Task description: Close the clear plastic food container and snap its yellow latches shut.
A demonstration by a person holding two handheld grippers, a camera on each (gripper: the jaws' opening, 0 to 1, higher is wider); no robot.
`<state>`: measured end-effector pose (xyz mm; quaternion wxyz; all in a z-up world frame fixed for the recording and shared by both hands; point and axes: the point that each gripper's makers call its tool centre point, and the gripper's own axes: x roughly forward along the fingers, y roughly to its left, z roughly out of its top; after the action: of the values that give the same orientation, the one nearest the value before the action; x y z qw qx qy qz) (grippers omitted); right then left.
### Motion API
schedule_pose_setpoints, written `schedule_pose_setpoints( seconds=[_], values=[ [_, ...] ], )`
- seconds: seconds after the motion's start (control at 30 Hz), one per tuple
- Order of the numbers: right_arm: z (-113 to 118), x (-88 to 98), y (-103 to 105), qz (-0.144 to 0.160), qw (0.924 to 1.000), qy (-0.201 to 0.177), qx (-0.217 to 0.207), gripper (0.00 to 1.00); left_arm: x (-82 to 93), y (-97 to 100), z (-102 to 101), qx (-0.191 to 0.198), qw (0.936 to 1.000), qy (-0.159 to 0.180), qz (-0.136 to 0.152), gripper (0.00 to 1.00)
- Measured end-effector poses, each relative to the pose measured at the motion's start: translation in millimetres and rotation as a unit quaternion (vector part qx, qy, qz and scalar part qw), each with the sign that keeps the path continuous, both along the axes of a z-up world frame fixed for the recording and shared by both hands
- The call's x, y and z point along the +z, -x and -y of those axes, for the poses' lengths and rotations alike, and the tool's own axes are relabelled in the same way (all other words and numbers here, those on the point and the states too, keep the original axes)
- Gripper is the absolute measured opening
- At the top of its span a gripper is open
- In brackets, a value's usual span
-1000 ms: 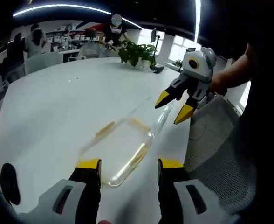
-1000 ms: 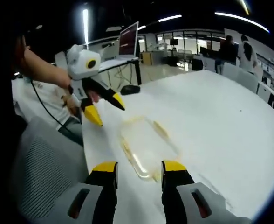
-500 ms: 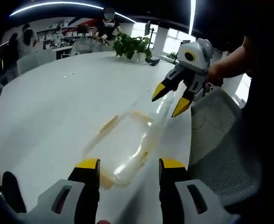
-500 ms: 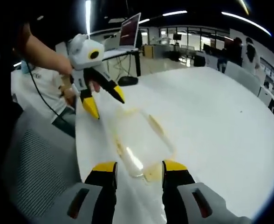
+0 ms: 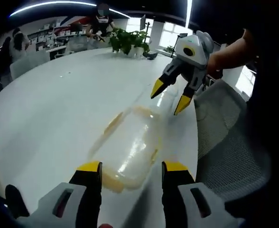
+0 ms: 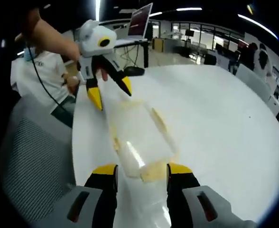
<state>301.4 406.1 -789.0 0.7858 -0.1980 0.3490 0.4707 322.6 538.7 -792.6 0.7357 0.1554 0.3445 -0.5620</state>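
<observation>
Both grippers have closed in on the clear container since a second ago. A broad white table [image 5: 49, 104] fills an open office with ceiling strip lights; a mesh chair [image 5: 225, 137] sits beside it. The container [image 5: 130, 145] lies near the table's edge between left gripper [image 5: 131, 167] and right gripper [image 6: 142, 168], jaws spread wide, empty. Potted plant [image 5: 125, 42] beyond.
</observation>
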Motion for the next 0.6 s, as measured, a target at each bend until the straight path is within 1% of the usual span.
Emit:
schedule_pose_setpoints(
  seconds=[0.13,0.2,0.37,0.6],
  values=[
    [1,-4.7,0,-0.006,0.9999,0.010,0.004,0.40,-1.3,-2.1,-2,-0.001,1.0000,-0.001,0.000,0.50],
    [2,-7.5,-2,-0.001,0.9997,0.022,0.015,0.40,-3.8,-4.1,-5,-0.005,1.0000,-0.007,0.001,0.50],
    [3,-10.1,-5,-0.007,0.9993,0.029,0.022,0.41,-9.2,-8.6,-6,-0.019,0.9997,-0.018,0.003,0.50],
    [7,-15.3,-12,-0.011,0.9983,0.042,0.038,0.41,-12.1,-16.8,-7,-0.035,0.9990,-0.029,0.002,0.51]
  ],
)
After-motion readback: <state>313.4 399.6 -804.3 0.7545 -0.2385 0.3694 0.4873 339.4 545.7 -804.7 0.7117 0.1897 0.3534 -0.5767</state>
